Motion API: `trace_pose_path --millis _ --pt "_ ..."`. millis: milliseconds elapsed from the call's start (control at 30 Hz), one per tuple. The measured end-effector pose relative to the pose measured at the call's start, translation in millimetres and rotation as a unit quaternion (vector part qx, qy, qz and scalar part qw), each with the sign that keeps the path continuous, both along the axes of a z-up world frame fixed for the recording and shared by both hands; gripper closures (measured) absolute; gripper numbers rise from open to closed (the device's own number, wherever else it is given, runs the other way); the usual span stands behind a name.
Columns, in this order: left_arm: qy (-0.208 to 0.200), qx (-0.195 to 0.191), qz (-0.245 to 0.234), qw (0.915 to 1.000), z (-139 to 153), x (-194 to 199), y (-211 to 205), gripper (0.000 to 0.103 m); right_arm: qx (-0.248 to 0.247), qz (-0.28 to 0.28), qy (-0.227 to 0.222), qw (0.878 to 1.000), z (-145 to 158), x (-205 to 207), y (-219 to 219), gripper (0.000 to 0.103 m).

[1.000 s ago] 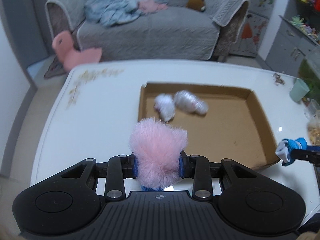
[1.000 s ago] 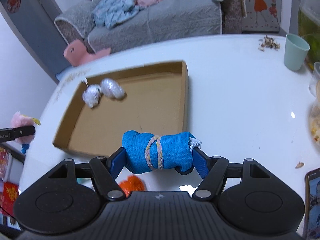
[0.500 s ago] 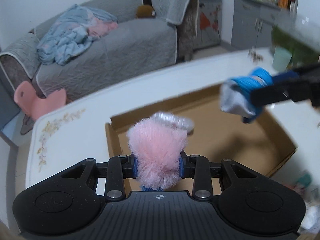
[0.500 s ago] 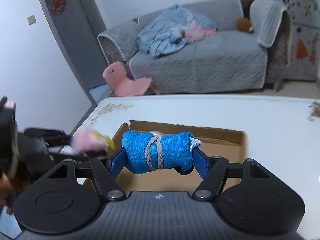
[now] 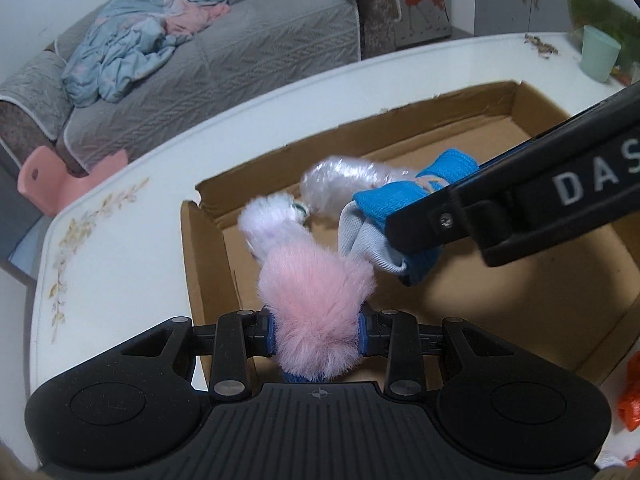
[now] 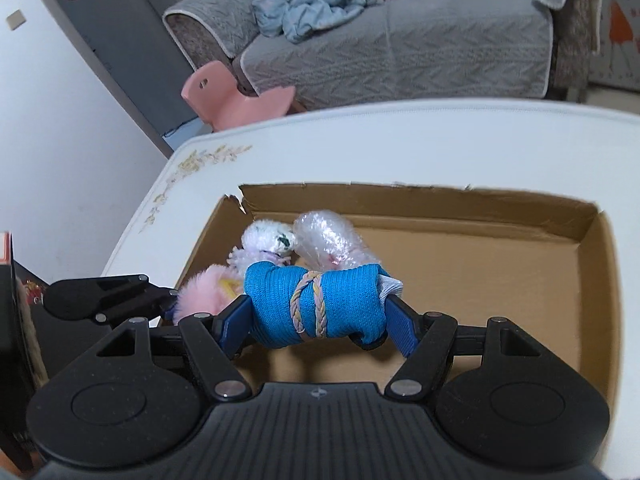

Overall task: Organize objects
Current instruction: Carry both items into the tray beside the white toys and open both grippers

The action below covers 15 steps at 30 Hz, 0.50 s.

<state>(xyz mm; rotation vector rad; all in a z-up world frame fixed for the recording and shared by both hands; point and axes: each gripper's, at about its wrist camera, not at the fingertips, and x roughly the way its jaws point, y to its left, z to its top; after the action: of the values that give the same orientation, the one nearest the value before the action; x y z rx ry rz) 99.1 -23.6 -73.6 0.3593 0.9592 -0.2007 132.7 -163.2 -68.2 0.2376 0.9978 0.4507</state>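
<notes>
My left gripper (image 5: 316, 326) is shut on a fluffy pink toy (image 5: 316, 304), held over the near left corner of an open cardboard box (image 5: 496, 108). Just to its right, my right gripper (image 6: 316, 316) is shut on a rolled blue sock (image 6: 316, 304) tied with a braided band, also above the box (image 6: 596, 264). In the left wrist view the blue sock (image 5: 404, 208) hangs from the right gripper's dark finger (image 5: 520, 200). Inside the box's far left corner lie a white fluffy toy (image 6: 266, 240) and a bundle in clear wrap (image 6: 328, 240). The pink toy (image 6: 204, 294) shows at left in the right wrist view.
The box rests on a white table (image 5: 120, 232) with a flower print at its left end. A mint cup (image 5: 598, 58) stands at the far right; an orange item (image 5: 632, 396) lies by the box's near right. Beyond are a grey sofa (image 6: 400, 40) and pink chair (image 6: 228, 96).
Both grippers have come in from either side of the box to above its left part, side by side. Each keeps its hold. The left one has sunk and rolled.
</notes>
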Motion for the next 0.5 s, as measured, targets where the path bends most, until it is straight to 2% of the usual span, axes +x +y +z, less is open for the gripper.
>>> trace_pose_path --millis 300,500 --pt "0.004 0.018 0.005 0.9998 -4.5 -4.1 2.7 0.061 0.014 -0.006 0.033 0.999 -15.2 0.3 3.8 0.035" --pt "0.000 0.024 0.011 0.9997 -3.6 -5.2 0.3 0.055 0.023 -0.008 0.038 0.999 -17.2 -1.5 2.2 0.034"
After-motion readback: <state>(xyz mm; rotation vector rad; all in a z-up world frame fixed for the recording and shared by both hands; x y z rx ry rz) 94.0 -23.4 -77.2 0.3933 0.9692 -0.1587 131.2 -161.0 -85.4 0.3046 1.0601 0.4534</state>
